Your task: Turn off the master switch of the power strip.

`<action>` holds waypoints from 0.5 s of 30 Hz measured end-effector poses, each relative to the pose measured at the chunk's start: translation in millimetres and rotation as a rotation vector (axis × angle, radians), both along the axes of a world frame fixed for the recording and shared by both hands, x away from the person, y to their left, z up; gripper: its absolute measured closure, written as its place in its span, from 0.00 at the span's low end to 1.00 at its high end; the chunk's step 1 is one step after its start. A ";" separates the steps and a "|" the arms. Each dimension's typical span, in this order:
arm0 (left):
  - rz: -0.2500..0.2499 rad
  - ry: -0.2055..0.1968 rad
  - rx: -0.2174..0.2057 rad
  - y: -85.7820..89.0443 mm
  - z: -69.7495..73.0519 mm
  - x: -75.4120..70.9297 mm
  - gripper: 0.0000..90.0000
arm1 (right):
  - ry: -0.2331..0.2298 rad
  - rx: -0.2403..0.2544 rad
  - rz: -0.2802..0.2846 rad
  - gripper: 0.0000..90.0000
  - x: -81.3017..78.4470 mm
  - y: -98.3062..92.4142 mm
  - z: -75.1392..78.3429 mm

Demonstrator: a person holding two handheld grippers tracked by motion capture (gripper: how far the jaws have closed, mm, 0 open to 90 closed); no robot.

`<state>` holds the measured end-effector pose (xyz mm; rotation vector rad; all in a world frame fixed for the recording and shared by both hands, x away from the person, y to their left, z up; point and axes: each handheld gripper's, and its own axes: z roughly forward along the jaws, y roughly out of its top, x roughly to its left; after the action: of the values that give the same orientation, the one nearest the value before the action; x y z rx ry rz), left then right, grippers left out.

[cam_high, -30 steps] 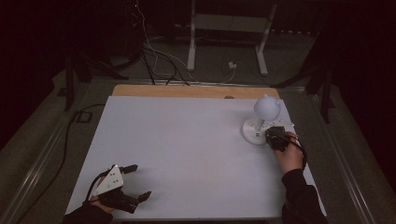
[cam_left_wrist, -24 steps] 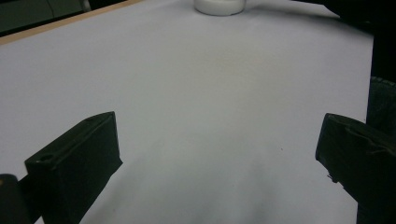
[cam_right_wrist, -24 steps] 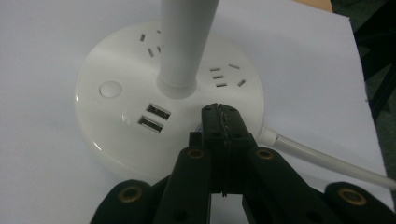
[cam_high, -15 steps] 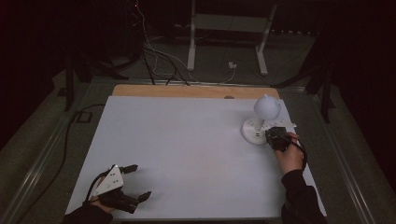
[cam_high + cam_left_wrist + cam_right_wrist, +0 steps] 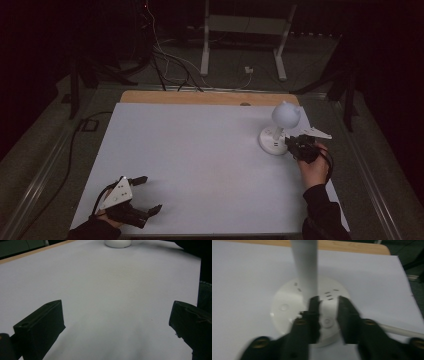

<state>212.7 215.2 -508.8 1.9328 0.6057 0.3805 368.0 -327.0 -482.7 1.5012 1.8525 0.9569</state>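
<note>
High view: a white lamp (image 5: 278, 131) is seen standing near the far right corner of the white table (image 5: 200, 160). The right gripper (image 5: 295, 144) is held at its round base. The left gripper (image 5: 147, 195) is rested at the near left edge, jaws spread wide.

Left gripper view: two wide-apart jaws are seen over bare table, with the lamp base (image 5: 117, 243) far off.

Right gripper view: the jaws have just been opening; a narrow gap is shown over the lamp base (image 5: 287, 310), beside the stem (image 5: 305, 267).

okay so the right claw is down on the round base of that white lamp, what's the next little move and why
Probably lift the right claw a little off the lamp base. Its jaws have just been opening and stand slightly apart over the base beside the stem, gripping nothing, so whatever was pressed there seems finished. The left claw rests open, far away.
</note>
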 end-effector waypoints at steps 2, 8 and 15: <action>0.001 0.001 0.000 0.0 -0.1 0.1 0.00 | -0.016 0.021 0.024 0.44 -2.6 3.1 3.0; 0.001 0.001 0.003 0.1 -0.2 0.1 0.00 | -0.049 0.119 0.095 0.14 -9.1 11.9 12.2; 0.001 0.001 0.003 0.5 0.1 -0.2 0.00 | -0.065 0.181 0.203 0.02 -18.5 25.2 22.4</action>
<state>212.5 215.7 -508.7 1.9357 0.6074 0.3817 349.5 -301.9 -460.3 1.3831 1.9418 1.2839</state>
